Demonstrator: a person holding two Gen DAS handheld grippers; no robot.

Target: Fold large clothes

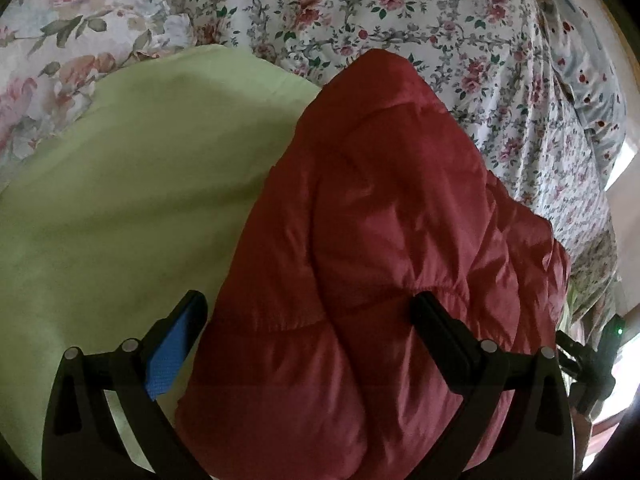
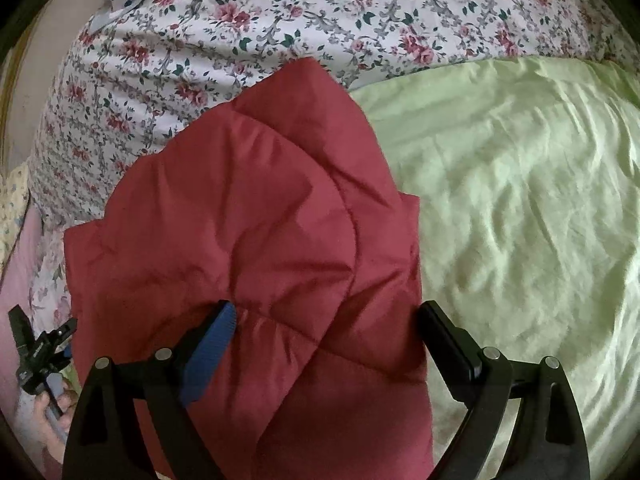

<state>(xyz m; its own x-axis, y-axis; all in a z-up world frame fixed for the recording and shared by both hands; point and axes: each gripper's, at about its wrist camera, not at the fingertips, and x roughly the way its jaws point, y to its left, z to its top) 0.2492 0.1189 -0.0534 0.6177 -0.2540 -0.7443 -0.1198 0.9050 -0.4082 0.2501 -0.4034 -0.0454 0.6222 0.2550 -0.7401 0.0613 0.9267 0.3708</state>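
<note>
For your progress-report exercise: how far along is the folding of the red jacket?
Done: the red jacket lies doubled into a narrow bundle on the green sheet. In hand: both grippers, left and right, straddle it, jaws wide open, gripping nothing. Left: probably one more fold, then smoothing.

A puffy, quilted red padded jacket [image 1: 372, 240] lies folded into a thick, long bundle, its shiny fabric creased along stitched seams. In the left wrist view it runs from 6 o'clock up toward 12; in the right wrist view [image 2: 256, 248] it fills the centre, narrowing toward 12 o'clock.
</note>
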